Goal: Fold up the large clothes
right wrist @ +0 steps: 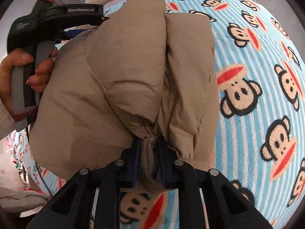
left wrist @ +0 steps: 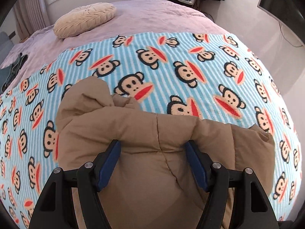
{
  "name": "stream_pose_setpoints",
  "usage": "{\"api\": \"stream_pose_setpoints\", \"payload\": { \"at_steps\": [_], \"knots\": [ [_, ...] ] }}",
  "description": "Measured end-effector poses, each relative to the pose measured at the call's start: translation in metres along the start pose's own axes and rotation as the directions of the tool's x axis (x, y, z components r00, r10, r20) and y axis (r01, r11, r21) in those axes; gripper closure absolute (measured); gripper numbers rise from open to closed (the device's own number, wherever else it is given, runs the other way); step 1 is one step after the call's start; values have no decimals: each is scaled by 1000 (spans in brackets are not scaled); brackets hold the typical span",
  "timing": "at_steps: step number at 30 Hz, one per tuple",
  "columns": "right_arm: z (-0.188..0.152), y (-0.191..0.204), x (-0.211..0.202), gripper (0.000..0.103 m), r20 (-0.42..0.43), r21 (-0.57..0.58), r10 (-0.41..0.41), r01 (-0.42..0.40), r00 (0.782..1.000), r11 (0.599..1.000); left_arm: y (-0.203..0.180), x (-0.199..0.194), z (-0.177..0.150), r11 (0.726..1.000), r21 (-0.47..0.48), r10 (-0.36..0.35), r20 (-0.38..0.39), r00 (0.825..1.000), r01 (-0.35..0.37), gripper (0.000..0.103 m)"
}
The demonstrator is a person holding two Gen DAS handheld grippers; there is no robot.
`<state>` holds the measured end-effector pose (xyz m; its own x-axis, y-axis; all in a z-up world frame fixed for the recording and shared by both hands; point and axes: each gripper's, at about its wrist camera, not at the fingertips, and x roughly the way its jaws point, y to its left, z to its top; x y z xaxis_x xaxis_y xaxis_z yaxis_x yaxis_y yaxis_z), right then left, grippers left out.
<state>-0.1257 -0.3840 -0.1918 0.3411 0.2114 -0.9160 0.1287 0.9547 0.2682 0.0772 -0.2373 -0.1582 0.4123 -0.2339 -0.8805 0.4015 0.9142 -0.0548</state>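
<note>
Judging by its puffed, quilted panels, the coat is light for its bulk, soft and springy: it will squash under the tongs and swell back once let go, so a fold is likely to spring open unless it is pressed flat. Its shell looks smooth and a little slick, which suggests a shallow pinch could slide off. The safest holds seem to be where fabric gathers thin and firm, at hems, cuffs or seams, rather than on the fat middle of a panel.

The right tongs stand nearly closed, and they pinch a bunched, puckered end of the coat, perhaps a cuff or drawn hem; I cannot tell which. The left tongs stand wide, one blue pad on each side of a thick padded roll; the fabric bulges between them, so they appear to clamp it, though how hard is unclear. In the right wrist view a hand grips the handle of the left tongs at the coat's far side.

The coat is plain tan, matte, crossed by stitched seams that divide it into pillowy sections, with soft creases and one dark seam line down the middle. It lies bundled and partly doubled over on a striped blue blanket with monkey faces, spread across a bed; part of it seems lifted off the blanket by the two holds. A cushion sits well apart, near the bed's far end.
</note>
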Motion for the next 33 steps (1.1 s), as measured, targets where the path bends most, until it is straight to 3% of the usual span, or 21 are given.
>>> {"api": "stream_pose_setpoints", "payload": {
  "at_steps": [7,15,26,33],
  "knots": [
    [-1,-1,-3,85,-26,54,20,-19,999,998,1,-2,-1,1000,10,16,-16,1000,-16,32],
    [11,-11,-17,81,-74,115,41,-32,996,993,21,-47,-4,999,-16,47,-47,998,-48,32],
    [24,-22,-50,76,-117,181,53,-31,992,983,55,-99,-42,991,-33,123,-136,983,-129,32],
    [25,-28,-62,70,-116,214,62,-36,991,976,60,-113,-69,991,-40,121,-179,976,-130,32]
  ]
}}
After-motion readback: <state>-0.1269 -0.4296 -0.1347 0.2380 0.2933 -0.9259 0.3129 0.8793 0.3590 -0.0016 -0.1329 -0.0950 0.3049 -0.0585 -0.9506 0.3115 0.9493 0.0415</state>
